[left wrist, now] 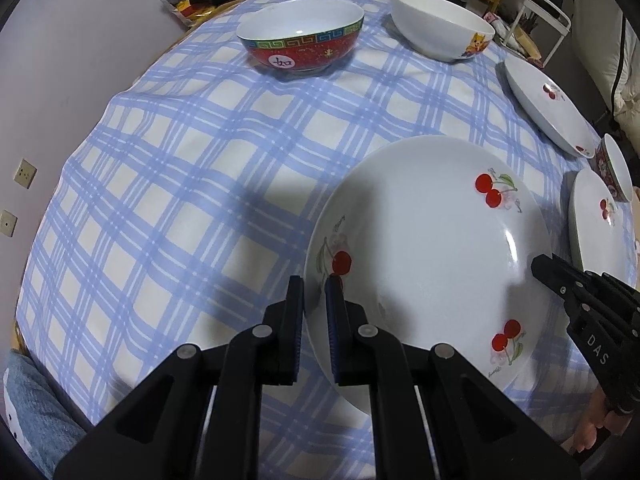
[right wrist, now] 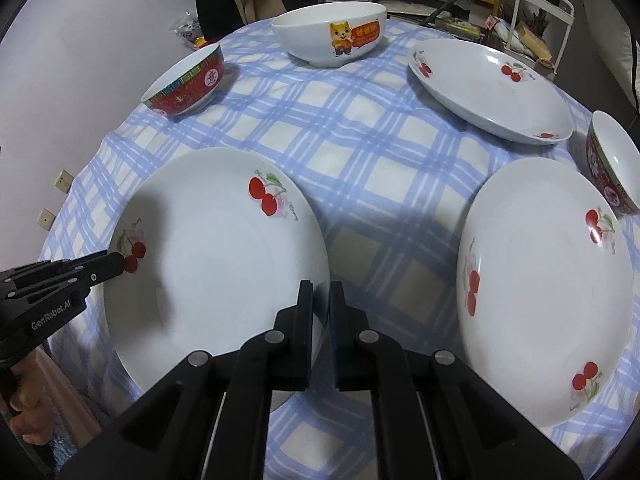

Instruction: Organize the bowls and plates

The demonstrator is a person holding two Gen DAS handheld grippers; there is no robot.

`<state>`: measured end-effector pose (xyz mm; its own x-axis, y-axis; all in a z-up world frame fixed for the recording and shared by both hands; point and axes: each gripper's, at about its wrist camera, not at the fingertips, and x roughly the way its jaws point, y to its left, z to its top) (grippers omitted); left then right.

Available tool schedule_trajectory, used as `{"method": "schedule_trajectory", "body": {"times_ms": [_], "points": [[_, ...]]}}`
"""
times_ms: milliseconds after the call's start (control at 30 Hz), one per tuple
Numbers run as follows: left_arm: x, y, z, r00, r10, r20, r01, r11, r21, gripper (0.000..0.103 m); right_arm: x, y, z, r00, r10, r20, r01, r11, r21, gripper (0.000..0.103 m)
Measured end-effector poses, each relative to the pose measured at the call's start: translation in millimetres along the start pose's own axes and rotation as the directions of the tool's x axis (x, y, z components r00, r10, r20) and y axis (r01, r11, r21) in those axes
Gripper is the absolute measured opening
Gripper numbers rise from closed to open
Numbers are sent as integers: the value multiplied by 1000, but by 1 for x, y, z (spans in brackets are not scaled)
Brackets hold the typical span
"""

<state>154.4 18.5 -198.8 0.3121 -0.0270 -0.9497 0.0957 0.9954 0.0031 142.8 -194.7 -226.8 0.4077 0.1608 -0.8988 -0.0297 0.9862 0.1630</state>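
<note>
Blue-and-white checked cloth covers the counter; cluttered shelves sit behind it.

Nearest: the round white ceramic plate with red cherry prints is held from both sides. Left hand-held gripper pinches its left rim, one finger outside, one inside. Right hand-held gripper pinches the opposite rim the same way. Both are pressed together on the rim, thin gap only.

Step in hand, my read: carry this plate onto another cherry plate to start a stack. Doing it well:
- keep both pinches level, no tilt, glazed rim will slip
- lift clear of the cloth before going sideways, or it drags
- lower centred, release both sides together

Just right of the right hand-held gripper: second white cherry plate, flat on the cloth, likely target. Further out: third cherry plate, dark red patterned bowl at far right. Farthest: red bowl with blue-green rim band and white bowl with orange cartoon animal.
</note>
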Motion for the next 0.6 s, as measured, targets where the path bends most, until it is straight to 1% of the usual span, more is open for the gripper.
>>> {"method": "schedule_trajectory", "body": {"times_ms": [267,367,433,500,600], "points": [[5,0,1,1000,-5,2,5,1000,-7,11,3,6,0,999,-35,11,35,999,-34,10],[8,-1,0,1000,-8,-8,8,1000,-5,12,5,11,-1,997,-72,7,72,995,-71,12],[11,-4,0,1000,4,-14,-4,1000,6,16,8,18,-2,993,-116,9,116,987,-107,13],[12,-7,-1,1000,20,-13,-20,1000,15,17,7,21,-3,991,-133,16,134,983,-122,14],[11,-9,-1,999,31,-6,-31,999,22,17,6,17,-3,993,-116,11,117,987,-107,13]]}}
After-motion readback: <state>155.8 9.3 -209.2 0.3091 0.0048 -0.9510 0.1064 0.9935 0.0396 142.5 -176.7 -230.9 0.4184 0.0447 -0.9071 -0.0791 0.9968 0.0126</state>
